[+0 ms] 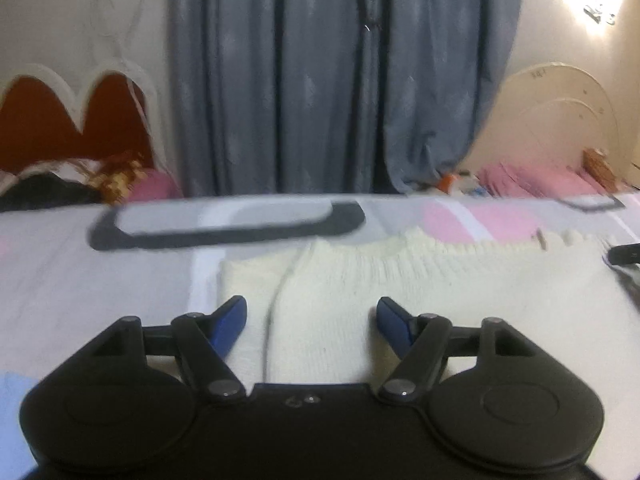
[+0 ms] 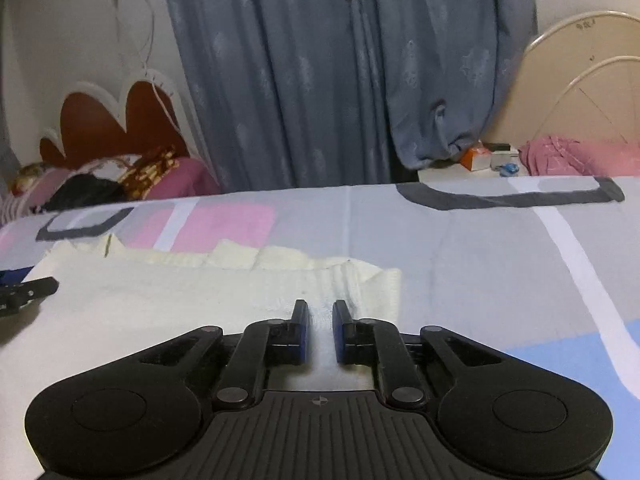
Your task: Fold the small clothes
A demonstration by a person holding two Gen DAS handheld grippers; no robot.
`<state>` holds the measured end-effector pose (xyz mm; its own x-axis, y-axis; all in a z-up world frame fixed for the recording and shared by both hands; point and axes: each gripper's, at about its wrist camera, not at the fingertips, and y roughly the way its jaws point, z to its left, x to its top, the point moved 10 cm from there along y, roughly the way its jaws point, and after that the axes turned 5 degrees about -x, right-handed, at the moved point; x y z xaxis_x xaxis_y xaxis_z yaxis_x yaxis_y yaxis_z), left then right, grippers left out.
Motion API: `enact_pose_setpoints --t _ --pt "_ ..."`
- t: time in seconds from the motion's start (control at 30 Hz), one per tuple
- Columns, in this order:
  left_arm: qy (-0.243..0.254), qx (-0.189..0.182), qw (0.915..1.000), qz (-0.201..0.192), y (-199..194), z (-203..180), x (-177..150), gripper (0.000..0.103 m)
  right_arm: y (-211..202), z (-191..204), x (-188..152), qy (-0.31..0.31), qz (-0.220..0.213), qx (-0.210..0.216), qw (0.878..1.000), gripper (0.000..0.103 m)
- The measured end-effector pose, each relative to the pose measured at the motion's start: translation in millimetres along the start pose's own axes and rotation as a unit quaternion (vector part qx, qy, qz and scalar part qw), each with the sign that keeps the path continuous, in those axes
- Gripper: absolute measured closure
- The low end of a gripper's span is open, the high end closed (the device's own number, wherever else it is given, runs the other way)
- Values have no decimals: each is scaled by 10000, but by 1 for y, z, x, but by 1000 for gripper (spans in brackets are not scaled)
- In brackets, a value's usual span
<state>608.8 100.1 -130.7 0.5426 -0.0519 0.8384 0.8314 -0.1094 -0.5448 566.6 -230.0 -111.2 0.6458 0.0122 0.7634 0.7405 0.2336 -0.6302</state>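
Observation:
A cream knitted garment [image 1: 400, 292] lies flat on the patterned bedsheet [image 1: 100, 280]. My left gripper [image 1: 312, 312] is open, its blue fingers wide apart over the garment's near edge, beside a sleeve seam. In the right wrist view the same garment [image 2: 180, 296] spreads to the left. My right gripper [image 2: 320, 312] has its jaws close together with a narrow gap, over the garment's near right corner; whether it pinches cloth I cannot tell. The left gripper's tip [image 2: 28, 292] shows at the left edge.
Grey curtains [image 1: 320, 80] hang behind the bed. A red and white headboard [image 1: 72, 120] with piled clothes [image 2: 100, 184] stands at the left. A cream headboard [image 2: 580, 92], pink bedding [image 2: 580, 156] and small boxes [image 2: 480, 158] stand at the right.

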Motion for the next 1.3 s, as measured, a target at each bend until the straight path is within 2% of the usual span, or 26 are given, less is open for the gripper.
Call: enact_pose_setpoints --t 0.03,0.13,0.17,0.2,0.27,0.37,0.43,0.5,0.57,0.63,0.67,0.73,0.8,0.9,0.97,1.1,1.2,1.3 --pt "57 -60 9999 -128 -9 -8 4 32 -9 7 3 -23 -138 3 9999 90" --pt "271 -643 9968 -397 -33 -53 7 32 -33 45 3 -249 -353 379 9983 89" --pt "393 -706 9960 -371 -36 -69 4 32 -36 61 -3 -424 -326 503 9973 86" --pt "407 -821 9954 -286 -37 -82 0 32 -36 76 -11 -563 -250 599 9963 79" --pt "344 -1069 9936 -105 -35 -103 -11 32 -38 104 -26 -879 -174 766 9930 75" --pt "391 -931 9945 281 -24 -101 -33 31 -32 122 -49 -1302 -105 677 9891 75" --pt "431 -843 9952 253 -30 -84 -39 30 -34 116 -54 -1483 -140 612 9869 75" --pt "443 -583 9970 247 -41 -57 -44 30 -38 89 -57 -1367 -153 364 9898 75" --pt "252 -593 9977 229 -46 -39 -49 30 -46 48 -61 -1014 -155 -2 9947 75" --pt "217 -548 9980 247 -51 -39 -47 32 -50 35 -67 -669 -123 101 9976 76" --pt "189 -445 9985 249 -54 -42 -43 33 -53 39 -66 -709 -101 30 9974 75" --pt "28 -595 9982 93 -64 -60 -35 32 -63 56 -56 -811 -248 -97 9963 75" --pt "-57 -805 9967 86 -67 -79 -39 32 -80 87 -52 -838 -495 291 9948 75" --pt "103 -829 9959 360 -57 -102 -59 31 -75 127 -70 -1119 -216 544 9920 75" --pt "349 -678 9965 337 -60 -105 -70 31 -65 136 -91 -1382 62 461 9893 75" --pt "140 -765 9965 314 -84 -98 -77 31 -85 125 -103 -1454 -60 239 9891 75" --pt "67 -809 9960 379 -88 -108 -85 31 -102 136 -108 -1270 -68 527 9905 75" --pt "73 -729 9965 409 -91 -113 -93 31 -109 156 -124 -1335 -28 605 9892 75"
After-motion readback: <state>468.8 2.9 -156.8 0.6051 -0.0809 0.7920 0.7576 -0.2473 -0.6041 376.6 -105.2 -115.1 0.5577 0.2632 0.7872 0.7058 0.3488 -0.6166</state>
